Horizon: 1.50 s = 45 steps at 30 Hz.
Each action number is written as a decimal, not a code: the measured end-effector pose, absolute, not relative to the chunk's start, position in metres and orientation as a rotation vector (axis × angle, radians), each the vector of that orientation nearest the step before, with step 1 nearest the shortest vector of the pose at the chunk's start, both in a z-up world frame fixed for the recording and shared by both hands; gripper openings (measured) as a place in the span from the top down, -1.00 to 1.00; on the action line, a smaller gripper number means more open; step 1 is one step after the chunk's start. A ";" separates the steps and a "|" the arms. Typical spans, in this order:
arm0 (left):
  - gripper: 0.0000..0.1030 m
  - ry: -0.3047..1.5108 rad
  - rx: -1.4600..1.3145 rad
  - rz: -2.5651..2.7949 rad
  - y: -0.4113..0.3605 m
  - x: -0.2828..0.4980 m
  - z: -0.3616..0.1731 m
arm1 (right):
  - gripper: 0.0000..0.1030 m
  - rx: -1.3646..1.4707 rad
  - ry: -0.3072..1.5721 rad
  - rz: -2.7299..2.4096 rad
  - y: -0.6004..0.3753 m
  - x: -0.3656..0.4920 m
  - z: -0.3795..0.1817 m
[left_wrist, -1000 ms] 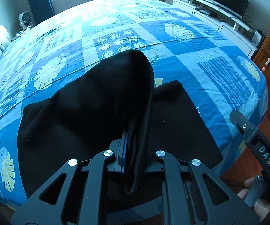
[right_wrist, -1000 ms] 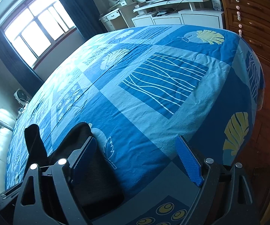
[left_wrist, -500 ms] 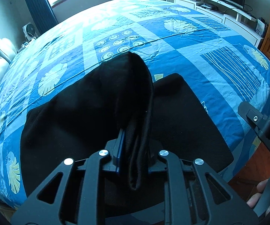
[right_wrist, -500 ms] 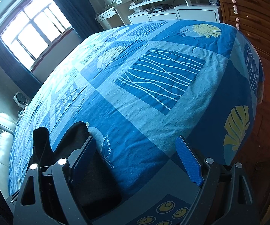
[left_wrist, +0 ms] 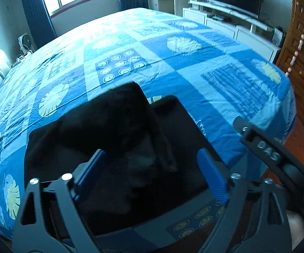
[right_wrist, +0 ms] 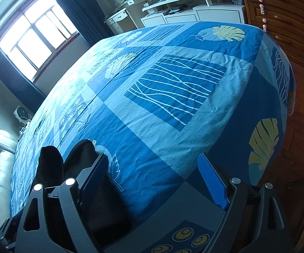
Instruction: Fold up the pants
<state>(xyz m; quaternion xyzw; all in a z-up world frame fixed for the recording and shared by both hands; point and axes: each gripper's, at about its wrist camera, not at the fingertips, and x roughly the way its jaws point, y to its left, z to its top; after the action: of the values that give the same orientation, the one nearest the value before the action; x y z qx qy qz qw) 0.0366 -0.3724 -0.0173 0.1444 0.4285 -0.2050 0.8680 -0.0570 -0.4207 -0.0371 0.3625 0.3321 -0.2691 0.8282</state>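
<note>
The bed [left_wrist: 194,67] fills both views, its blue patterned cover spread flat, and on its near edge lie the black pants [left_wrist: 114,147], now a stacked dark shape with one layer laid over another. And there's the release! A second ago the left gripper [left_wrist: 152,172] was pinched tight on a hanging fold of that cloth; its jaws have just been opening, and now they stand wide, the blue pads clear on either side with the fabric dropped between them and nothing pressed. The flap that was held up has settled onto the layer beneath (a little rumpled along its right edge, by the look of it). I'd call that one fold laid down, with smoothing or another fold probably next. The right gripper [right_wrist: 152,181] is as wide as it was a second ago, empty, over bare cover just beside the pants' far corner [right_wrist: 82,154].
</note>
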 end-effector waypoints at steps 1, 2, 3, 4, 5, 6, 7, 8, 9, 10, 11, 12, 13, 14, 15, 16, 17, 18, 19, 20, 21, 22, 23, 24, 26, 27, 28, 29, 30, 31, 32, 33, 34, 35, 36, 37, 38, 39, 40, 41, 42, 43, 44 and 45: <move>-0.76 0.902 0.270 -0.446 -0.365 0.035 -0.012 | -0.66 0.770 0.705 -0.574 -0.421 -0.058 -0.037; -0.78 0.906 0.248 -0.455 -0.360 0.034 -0.008 | -0.66 0.771 0.702 -0.571 -0.421 -0.058 -0.036; -0.79 0.911 0.224 -0.459 -0.352 0.034 -0.005 | -0.66 0.772 0.701 -0.565 -0.422 -0.058 -0.036; -0.80 0.914 0.204 -0.459 -0.343 0.034 -0.002 | -0.66 0.773 0.700 -0.561 -0.422 -0.058 -0.035; -0.80 0.915 0.187 -0.459 -0.333 0.035 0.001 | -0.66 0.773 0.697 -0.555 -0.422 -0.058 -0.033; -0.80 0.914 0.174 -0.456 -0.325 0.034 0.002 | -0.66 0.776 0.690 -0.544 -0.421 -0.058 -0.031; -0.80 0.912 0.154 -0.449 -0.311 0.035 0.005 | -0.66 0.784 0.680 -0.525 -0.421 -0.058 -0.028; -0.80 0.907 0.139 -0.441 -0.298 0.035 0.007 | -0.66 0.788 0.673 -0.512 -0.421 -0.059 -0.026; -0.80 0.900 0.125 -0.428 -0.283 0.035 0.008 | -0.66 0.795 0.657 -0.494 -0.419 -0.059 -0.020; -0.80 0.891 0.106 -0.403 -0.262 0.036 0.009 | -0.66 0.801 0.640 -0.473 -0.418 -0.059 -0.016; -0.80 0.888 0.092 -0.386 -0.248 0.038 0.009 | -0.66 0.809 0.617 -0.438 -0.416 -0.059 -0.010; -0.80 0.886 0.067 -0.364 -0.227 0.040 0.009 | -0.66 0.813 0.606 -0.411 -0.413 -0.057 -0.006; -0.80 0.887 0.050 -0.347 -0.213 0.042 0.008 | -0.66 0.817 0.600 -0.373 -0.410 -0.054 -0.002; -0.80 0.893 0.023 -0.323 -0.192 0.044 0.006 | -0.66 0.824 0.605 -0.315 -0.405 -0.049 0.000; -0.81 0.895 0.001 -0.302 -0.174 0.047 0.003 | -0.66 0.832 0.617 -0.271 -0.400 -0.045 0.000; -0.81 0.898 -0.021 -0.271 -0.151 0.049 -0.002 | -0.66 0.840 0.632 -0.229 -0.396 -0.040 -0.001; -0.81 0.899 -0.031 -0.248 -0.136 0.050 -0.005 | -0.66 0.846 0.656 -0.189 -0.390 -0.034 -0.003; -0.81 0.902 -0.041 -0.229 -0.122 0.051 -0.009 | -0.66 0.855 0.695 -0.148 -0.383 -0.026 -0.008; -0.81 0.909 -0.064 -0.213 -0.103 0.051 -0.015 | -0.66 0.865 0.724 -0.113 -0.378 -0.020 -0.013; -0.81 0.914 -0.082 -0.210 -0.092 0.051 -0.018 | -0.66 0.875 0.751 -0.085 -0.374 -0.015 -0.018; -0.81 0.918 -0.108 -0.209 -0.079 0.050 -0.021 | -0.66 0.884 0.784 -0.071 -0.369 -0.010 -0.024; -0.81 0.919 -0.145 -0.213 -0.065 0.047 -0.027 | -0.66 0.885 0.803 -0.069 -0.367 -0.007 -0.028; -0.81 0.920 -0.167 -0.218 -0.057 0.045 -0.030 | -0.66 0.882 0.815 -0.070 -0.363 -0.005 -0.031; -0.81 0.923 -0.185 -0.223 -0.051 0.043 -0.034 | -0.66 0.869 0.824 -0.075 -0.360 -0.002 -0.033; -0.81 0.937 -0.215 -0.237 -0.040 0.038 -0.043 | -0.66 0.854 0.837 -0.066 -0.356 0.003 -0.034; -0.81 0.942 -0.217 -0.240 -0.037 0.038 -0.047 | -0.66 0.854 0.842 -0.053 -0.353 0.006 -0.034; -0.81 0.951 -0.215 -0.241 -0.035 0.036 -0.051 | -0.66 0.853 0.849 -0.036 -0.351 0.009 -0.035; -0.81 0.960 -0.212 -0.239 -0.034 0.034 -0.054 | -0.66 0.847 0.866 -0.010 -0.346 0.013 -0.036; -0.81 0.971 -0.210 -0.238 -0.032 0.034 -0.057 | -0.66 0.836 0.885 0.006 -0.341 0.015 -0.038; -0.81 0.990 -0.210 -0.238 -0.032 0.035 -0.061 | -0.66 0.820 0.899 0.014 -0.339 0.018 -0.040; -0.81 1.017 -0.219 -0.238 -0.031 0.038 -0.063 | -0.69 0.801 0.905 0.017 -0.335 0.019 -0.039; -0.81 1.030 -0.233 -0.240 -0.030 0.039 -0.065 | -0.69 0.783 0.907 0.016 -0.333 0.020 -0.040; -0.81 1.041 -0.246 -0.244 -0.028 0.040 -0.066 | -0.69 0.774 0.909 0.013 -0.330 0.021 -0.040; -0.81 1.059 -0.259 -0.253 -0.027 0.043 -0.066 | -0.68 0.768 0.908 0.007 -0.328 0.022 -0.040; -0.81 1.068 -0.266 -0.256 -0.027 0.045 -0.066 | -0.67 0.764 0.909 0.004 -0.327 0.023 -0.039; -0.81 1.072 -0.274 -0.265 -0.026 0.046 -0.066 | -0.65 0.755 0.912 0.008 -0.324 0.025 -0.039; -0.81 1.070 -0.280 -0.276 -0.025 0.047 -0.065 | -0.62 0.747 0.913 0.010 -0.322 0.026 -0.039; -0.81 1.069 -0.286 -0.281 -0.024 0.047 -0.065 | -0.57 0.736 0.920 0.018 -0.318 0.030 -0.038; -0.81 1.072 -0.292 -0.281 -0.024 0.048 -0.066 | -0.32 0.731 0.931 0.036 -0.314 0.033 -0.039; -0.81 1.083 -0.303 -0.288 -0.024 0.047 -0.068 | 0.01 0.726 0.961 0.058 -0.308 0.039 -0.042; -0.81 1.089 -0.305 -0.297 -0.025 0.047 -0.070 | 0.07 0.714 0.986 0.058 -0.304 0.043 -0.045; -0.81 1.094 -0.300 -0.304 -0.025 0.047 -0.072 | 0.10 0.706 0.991 0.052 -0.304 0.043 -0.046; -0.81 1.098 -0.287 -0.300 -0.026 0.046 -0.073 | 0.18 0.703 0.992 0.049 -0.302 0.045 -0.046; -0.81 1.100 -0.281 -0.294 -0.027 0.046 -0.075 | 0.32 0.708 0.992 0.048 -0.303 0.046 -0.047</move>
<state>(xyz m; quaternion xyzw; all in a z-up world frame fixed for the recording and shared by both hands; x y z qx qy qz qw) 0.0456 -0.0268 -0.0749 -0.1324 0.5189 -0.1387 0.8331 0.0465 -0.3034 -0.0467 0.3327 0.4658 0.0227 0.8197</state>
